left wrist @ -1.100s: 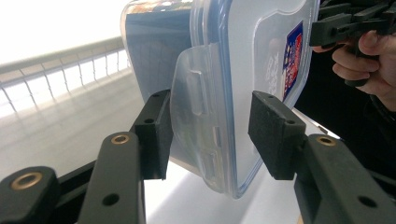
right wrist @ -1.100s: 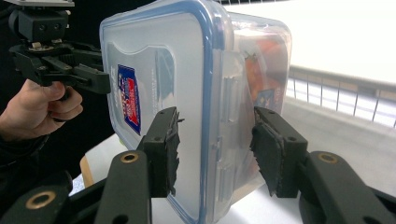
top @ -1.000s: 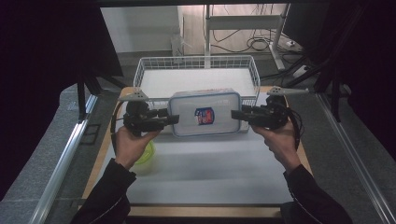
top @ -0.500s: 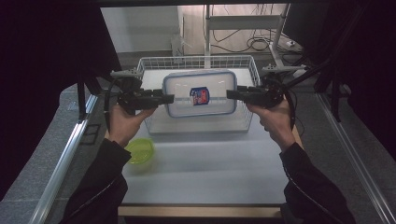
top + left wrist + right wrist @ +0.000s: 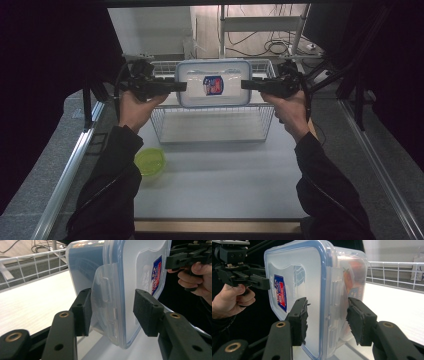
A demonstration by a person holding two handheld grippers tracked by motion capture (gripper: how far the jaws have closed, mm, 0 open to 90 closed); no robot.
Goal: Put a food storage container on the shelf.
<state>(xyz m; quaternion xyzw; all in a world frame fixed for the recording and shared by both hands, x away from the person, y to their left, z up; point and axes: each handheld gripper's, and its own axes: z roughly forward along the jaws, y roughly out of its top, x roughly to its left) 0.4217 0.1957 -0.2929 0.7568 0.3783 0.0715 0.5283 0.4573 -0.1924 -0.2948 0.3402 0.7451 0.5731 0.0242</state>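
High view shows the box held in the air between the 2 tongs, above the wire basket. The left tongs grip its left end, the right tongs its right end, each clenched on a short side. Left gripper view has both pads across the lid edge and side clip, though the far end of the box is cut off by the frame. Right gripper view shows something orange inside, too blurred by the plastic wall to name. A green bowl sits on the table below the left forearm, partly hidden by the sleeve.
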